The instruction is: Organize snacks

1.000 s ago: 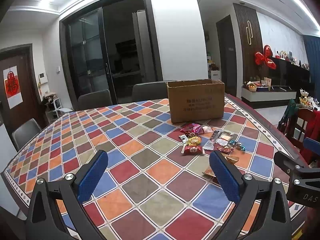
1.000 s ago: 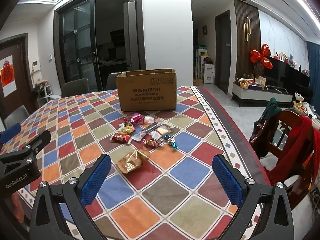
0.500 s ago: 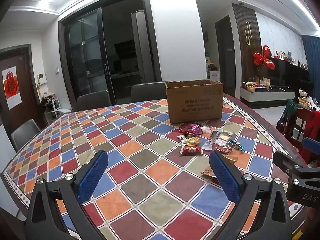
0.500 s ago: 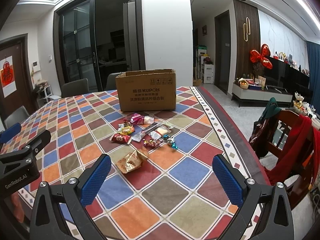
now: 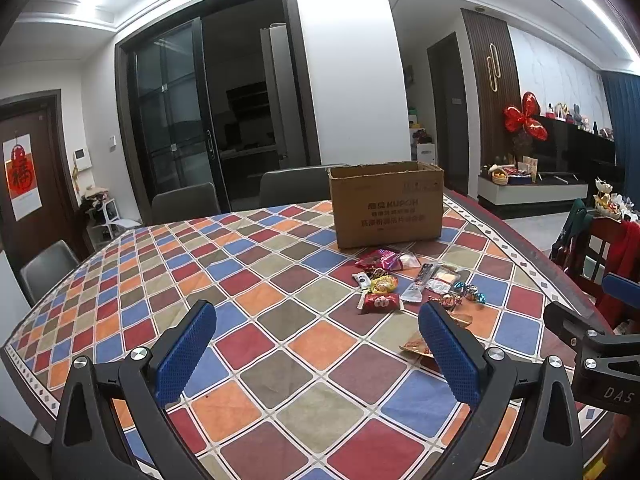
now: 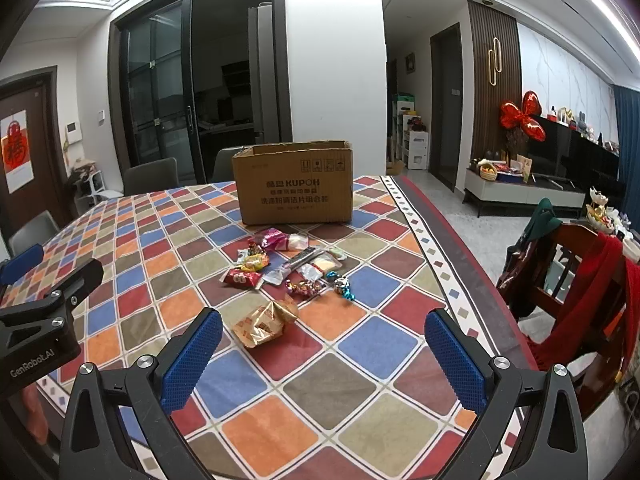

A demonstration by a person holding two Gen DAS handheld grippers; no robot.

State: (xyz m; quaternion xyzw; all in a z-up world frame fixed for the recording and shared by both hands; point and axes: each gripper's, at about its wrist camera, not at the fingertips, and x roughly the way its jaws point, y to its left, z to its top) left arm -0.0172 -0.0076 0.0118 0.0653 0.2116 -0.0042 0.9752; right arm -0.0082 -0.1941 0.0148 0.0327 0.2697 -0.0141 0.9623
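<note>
Both our claws gape empty; gold pack sits just above-left of right claw, so it's nearer than left claw.

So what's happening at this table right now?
Nothing is picked up yet. A person holds two claws, left claw and right claw, both open and empty above the checkered tablecloth. A pile of wrapped snacks lies loose in front of an open cardboard box; a gold packet lies nearest the right claw.

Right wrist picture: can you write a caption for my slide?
Open right gripper above a checkered tablecloth, facing scattered snacks and a cardboard box.
</note>
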